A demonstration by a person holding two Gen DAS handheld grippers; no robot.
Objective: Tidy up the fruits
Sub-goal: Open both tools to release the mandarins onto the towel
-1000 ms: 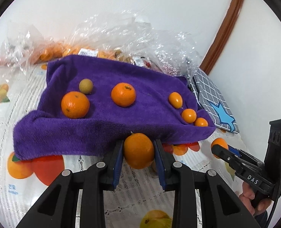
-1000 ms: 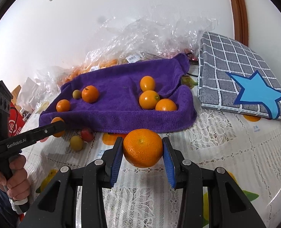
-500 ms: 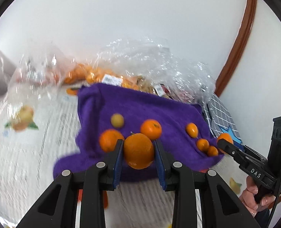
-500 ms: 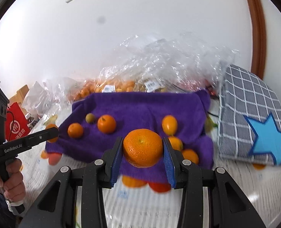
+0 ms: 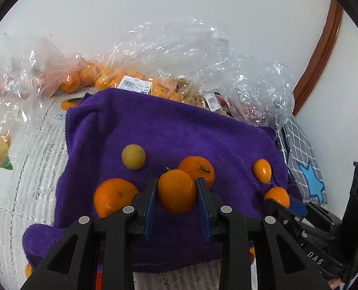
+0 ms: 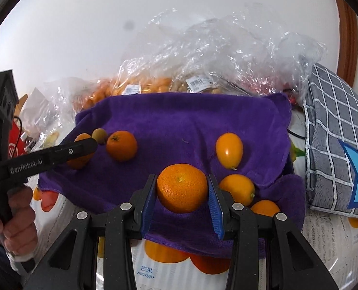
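My left gripper [image 5: 176, 191] is shut on an orange [image 5: 176, 192] and holds it above the near part of the purple towel [image 5: 179, 130]. On the towel lie two oranges [image 5: 113, 199] [image 5: 199, 169], a yellow-green fruit [image 5: 133, 157] and a kumquat [image 5: 262, 170]. My right gripper [image 6: 182, 188] is shut on a mandarin [image 6: 182, 188] above the towel's [image 6: 183, 118] near edge, next to several kumquats [image 6: 229, 150] [image 6: 237, 188]. An orange [image 6: 121, 145] lies at the left. The left gripper also shows in the right wrist view [image 6: 82, 147].
Clear plastic bags [image 5: 179, 55] with more oranges [image 5: 70, 82] lie behind the towel against the white wall. A grey checked cushion [image 6: 336, 145] with a blue star lies to the right. The table wears a white lace cloth [image 5: 17, 169] with fruit prints.
Both grippers have moved forward and down over the purple towel with their fruits still held. The towel and its fruits now fill more of both views.
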